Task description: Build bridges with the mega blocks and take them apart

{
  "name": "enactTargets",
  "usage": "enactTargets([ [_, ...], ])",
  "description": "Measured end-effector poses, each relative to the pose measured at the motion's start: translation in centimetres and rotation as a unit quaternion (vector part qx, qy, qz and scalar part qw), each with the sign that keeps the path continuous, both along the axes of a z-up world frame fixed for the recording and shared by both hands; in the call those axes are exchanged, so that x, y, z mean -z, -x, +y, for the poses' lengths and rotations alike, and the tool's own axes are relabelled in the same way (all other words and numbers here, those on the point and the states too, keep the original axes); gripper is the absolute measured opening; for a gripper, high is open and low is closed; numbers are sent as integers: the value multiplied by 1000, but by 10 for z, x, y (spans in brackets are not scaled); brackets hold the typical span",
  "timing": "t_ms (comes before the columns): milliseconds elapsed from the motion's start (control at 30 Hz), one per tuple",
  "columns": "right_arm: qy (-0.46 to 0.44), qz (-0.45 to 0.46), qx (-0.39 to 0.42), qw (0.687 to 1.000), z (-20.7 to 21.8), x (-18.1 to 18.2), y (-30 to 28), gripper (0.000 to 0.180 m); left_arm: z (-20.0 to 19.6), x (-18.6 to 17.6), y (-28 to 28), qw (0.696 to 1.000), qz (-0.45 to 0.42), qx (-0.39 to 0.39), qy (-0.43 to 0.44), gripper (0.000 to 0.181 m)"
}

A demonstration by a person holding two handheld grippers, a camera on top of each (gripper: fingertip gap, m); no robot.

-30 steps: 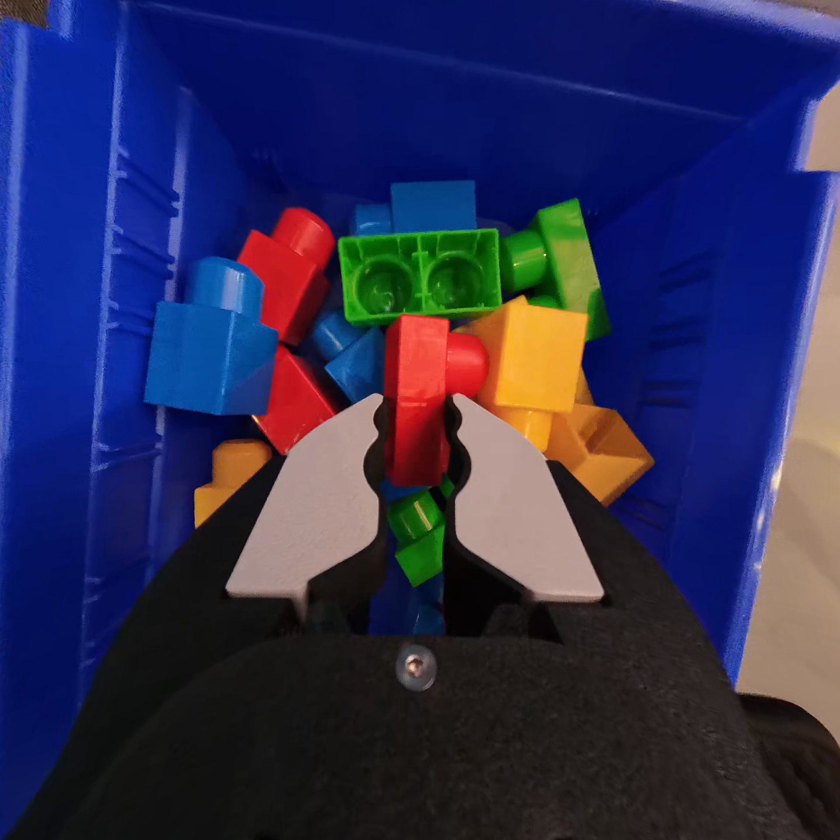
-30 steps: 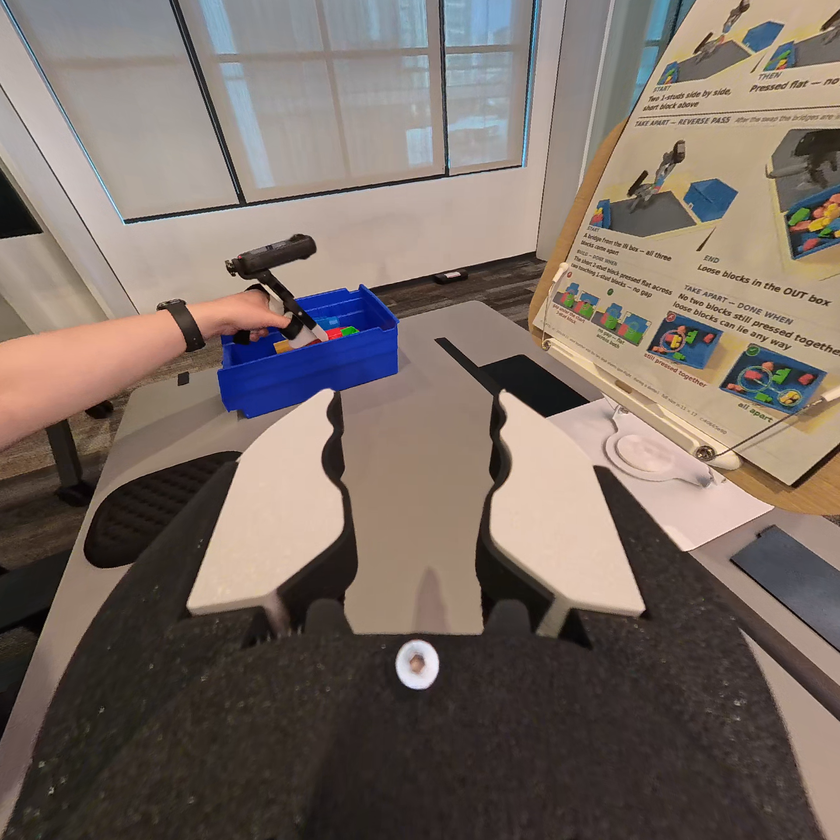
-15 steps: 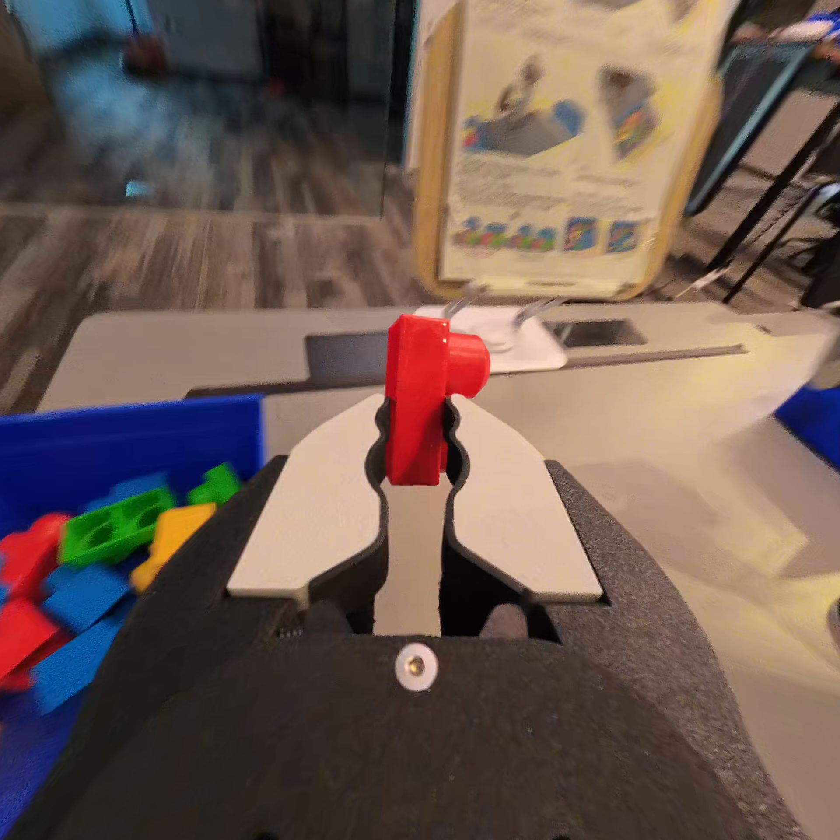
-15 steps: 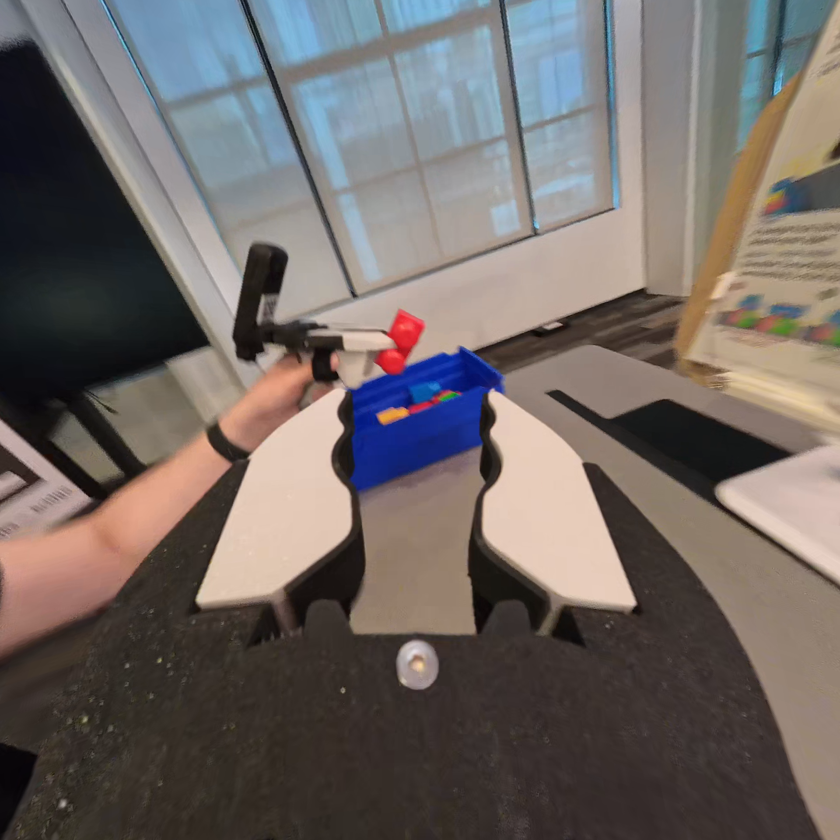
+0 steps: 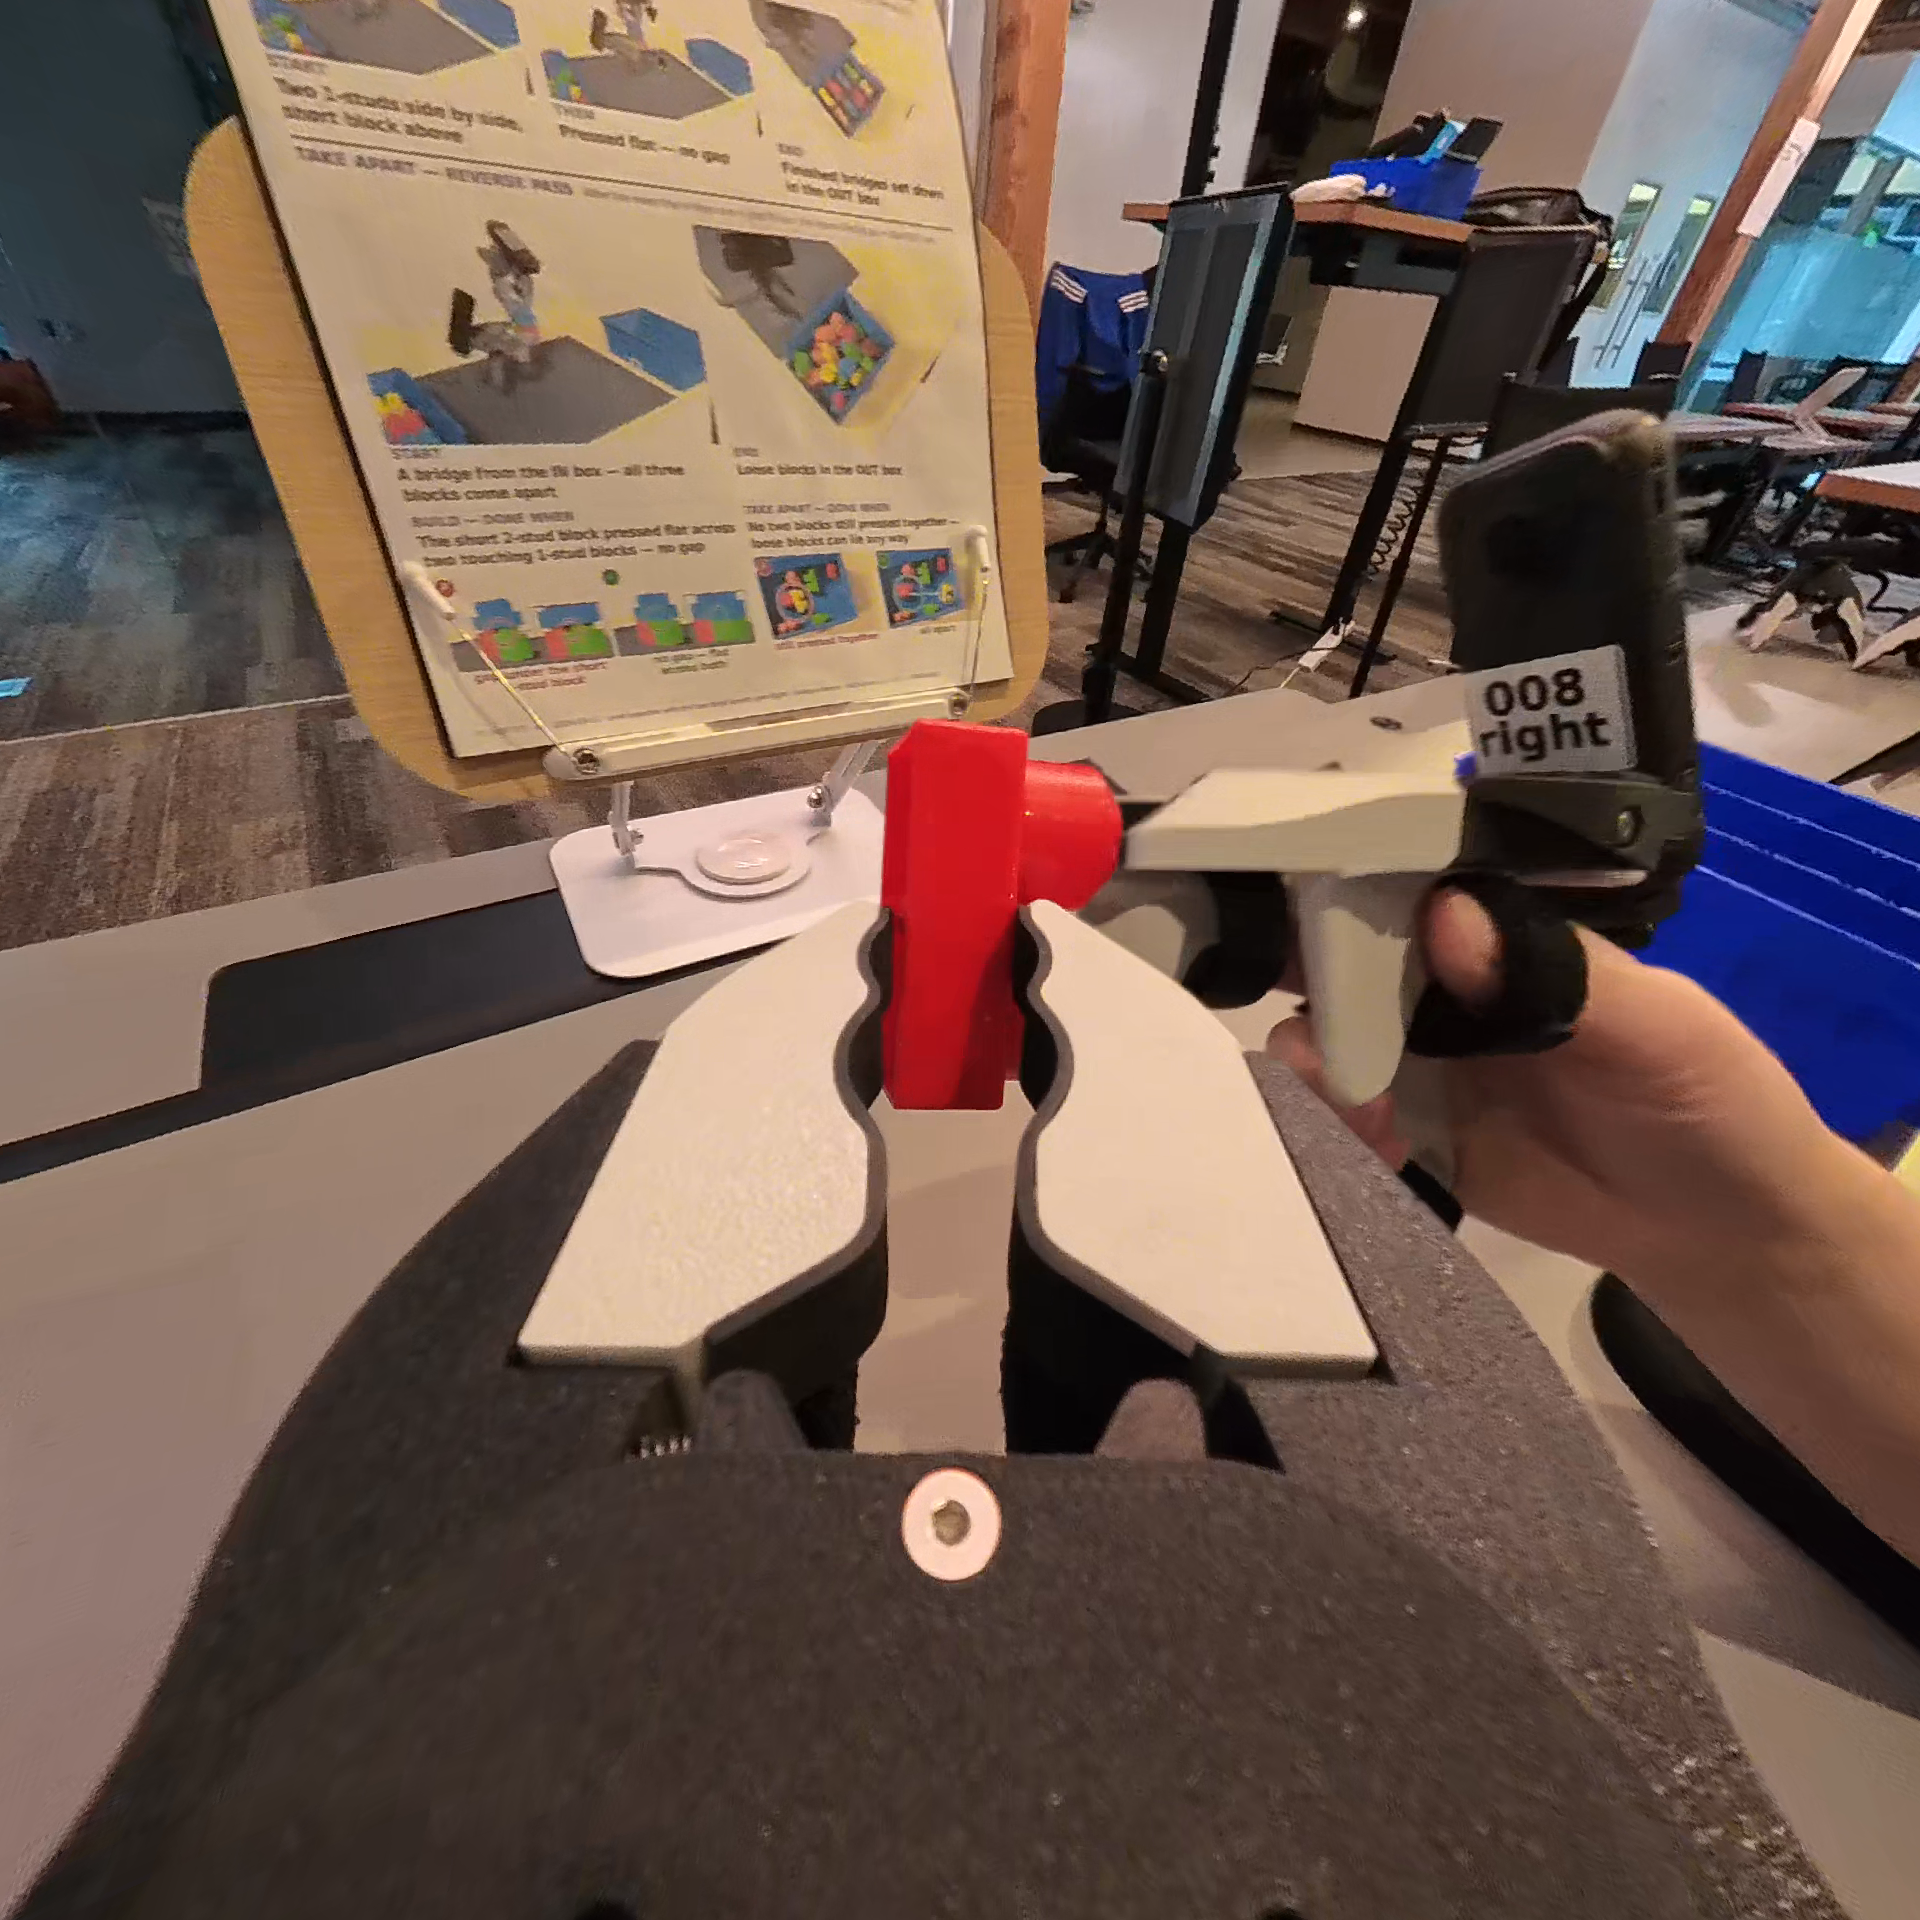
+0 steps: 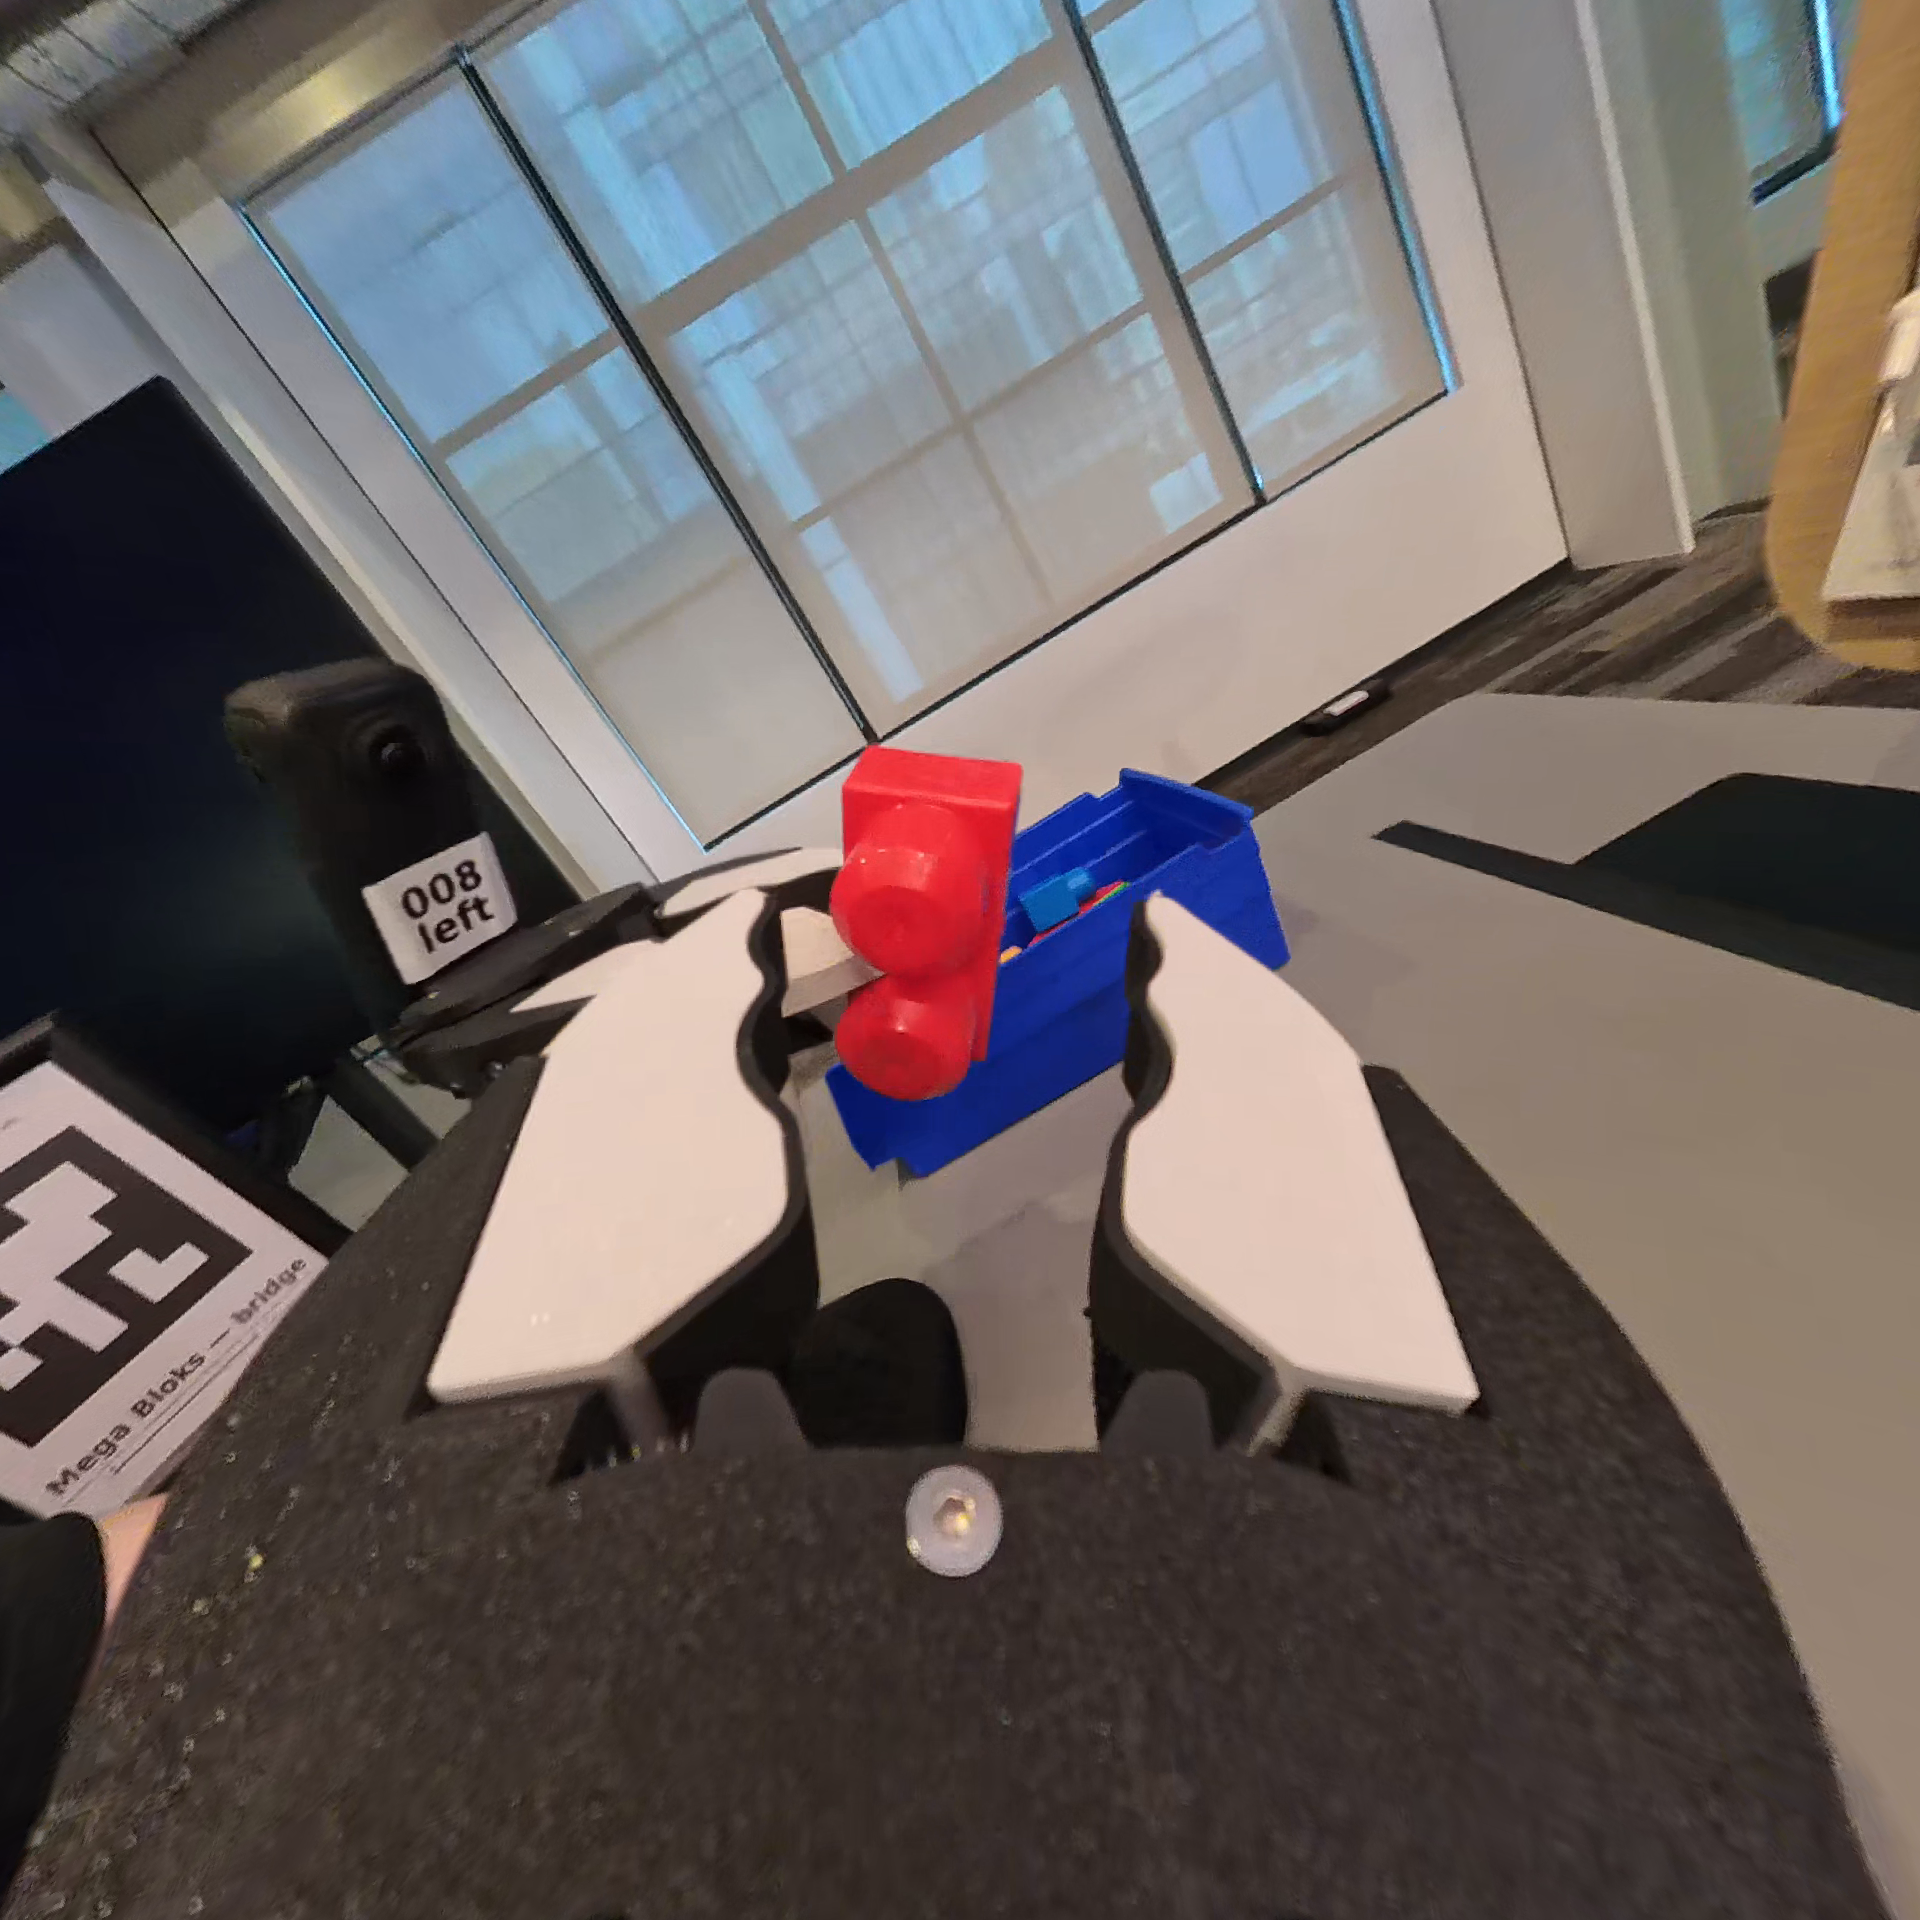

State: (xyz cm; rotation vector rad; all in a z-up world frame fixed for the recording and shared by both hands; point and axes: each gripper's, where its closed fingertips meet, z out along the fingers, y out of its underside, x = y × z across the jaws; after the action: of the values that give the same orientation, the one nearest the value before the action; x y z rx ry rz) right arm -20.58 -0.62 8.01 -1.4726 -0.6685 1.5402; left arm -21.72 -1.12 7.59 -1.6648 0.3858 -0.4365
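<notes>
I am holding the red two-stud plastic block [image 5: 951,914] upright above the grey table [image 5: 260,1247], my left gripper [image 5: 951,1023] clamping its faces. Its studs are pointing sideways at my right gripper [image 6: 951,1013], whose jaws are standing spread, empty, just before them.

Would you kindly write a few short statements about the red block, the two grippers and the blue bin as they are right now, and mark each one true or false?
1. The left gripper is shut on the red two-stud plastic block. True.
2. The red block lies inside the blue plastic bin. False: it is held in the air, outside the bin.
3. The right gripper is open. True.
4. The blue bin holds no blocks. False: coloured blocks show inside it.
5. The block's studs point toward the right gripper. True.
6. The right gripper is clamped on the red block's body. False: its fingers stand apart around the block, not closed on it.
</notes>
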Motion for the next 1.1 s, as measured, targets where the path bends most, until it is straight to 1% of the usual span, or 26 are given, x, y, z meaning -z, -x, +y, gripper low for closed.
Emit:
enactTargets([
  [67,-8,-1,-10,1000,-4,2,5,55,0,3,-7,1000,9,4,3,21],
  [133,-19,-3,-7,1000,-5,4,6,35,-1,9,-15,1000,18,14,11,22],
  [233,-12,-4,-9,1000,-3,8,6,34,-1,12,-17,1000,25,1,7,23],
  [267,-5,-2,-15,1000,-3,9,5,34,-2,13,-17,1000,23,1,10,29],
  [367,9,-5,-19,1000,6,13,0,34,-7,25,-13,999,30,-4,38,57],
  [433,13,-44,-49,998,10,22,-6,34,-16,38,-1,997,39,-6,63,58],
  [500,9,-115,-85,990,14,38,-20,34,-26,51,29,994,55,-28,85,56],
  [533,2,-173,-90,981,19,53,-30,34,-30,56,52,991,72,-49,98,55],
  [567,-10,-234,-76,969,28,69,-44,34,-36,61,80,986,91,-77,115,53],
  [600,-20,-305,-55,951,39,88,-61,34,-42,65,111,980,103,-104,134,52],
  [667,-35,-439,-11,898,59,123,-101,34,-56,71,177,965,113,-152,183,48],
  [733,-19,-522,-3,853,67,149,-133,34,-68,77,248,942,114,-207,236,43],
  [800,9,-569,-11,822,67,170,-153,34,-81,90,314,911,121,-259,299,41],
  [867,36,-598,-21,801,66,188,-162,34,-90,106,356,885,136,-273,352,34],
  [900,43,-609,-24,791,65,196,-164,34,-93,115,365,878,141,-263,375,29],
  [1000,49,-628,-40,775,63,212,-162,34,-91,135,378,862,154,-243,418,29],
  [1067,47,-628,-51,775,61,217,-154,34,-84,142,390,846,208,-256,420,31],
  [1100,44,-630,-56,774,60,218,-151,34,-80,144,397,834,243,-264,418,36],
])
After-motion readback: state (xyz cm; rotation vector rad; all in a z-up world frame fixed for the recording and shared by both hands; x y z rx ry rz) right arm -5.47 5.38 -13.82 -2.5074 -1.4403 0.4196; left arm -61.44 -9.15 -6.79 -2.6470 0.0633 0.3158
